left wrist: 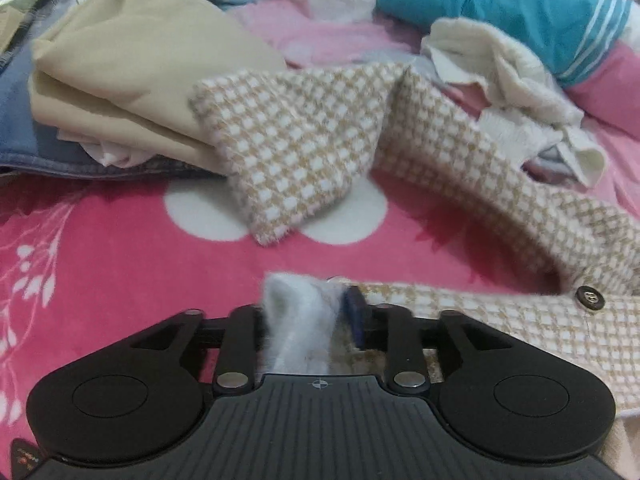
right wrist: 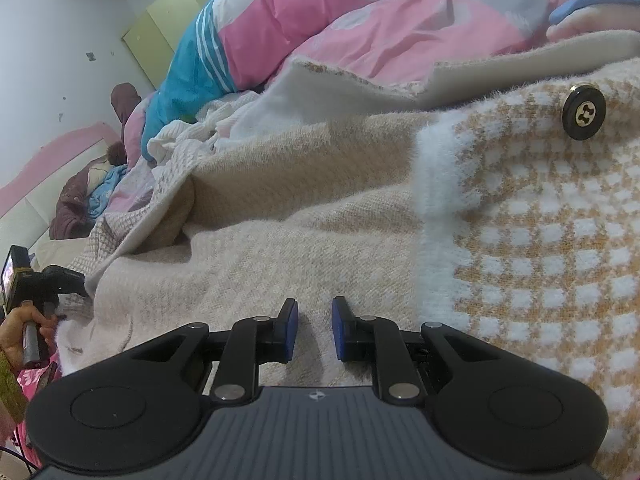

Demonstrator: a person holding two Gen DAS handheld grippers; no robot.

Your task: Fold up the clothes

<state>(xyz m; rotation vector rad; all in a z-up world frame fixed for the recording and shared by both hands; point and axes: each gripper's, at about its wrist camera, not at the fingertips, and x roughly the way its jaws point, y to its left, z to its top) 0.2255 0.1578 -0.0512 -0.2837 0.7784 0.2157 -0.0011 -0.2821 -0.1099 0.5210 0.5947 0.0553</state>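
Observation:
A tan-and-white checked cardigan [left wrist: 296, 140] lies on the pink bed cover, with one sleeve folded across the middle and a black button [left wrist: 591, 299] at the right. My left gripper [left wrist: 304, 312] is shut on its fluffy white edge, which bunches up between the blue pads. In the right wrist view the same cardigan [right wrist: 540, 240] fills the right side with its button [right wrist: 584, 112], and its plain beige inner side [right wrist: 280, 220] spreads leftward. My right gripper [right wrist: 315, 320] hovers low over that beige fabric, open by a small gap, with nothing between the fingers.
A folded beige garment [left wrist: 132, 80] rests on denim [left wrist: 24, 128] at the left. A cream knit [left wrist: 500, 68] and a teal striped quilt [left wrist: 520, 8] lie behind. A hand [right wrist: 16, 336] holding the other gripper [right wrist: 40, 280] shows at the left edge. A pink-and-white quilt [right wrist: 360, 32] rises behind.

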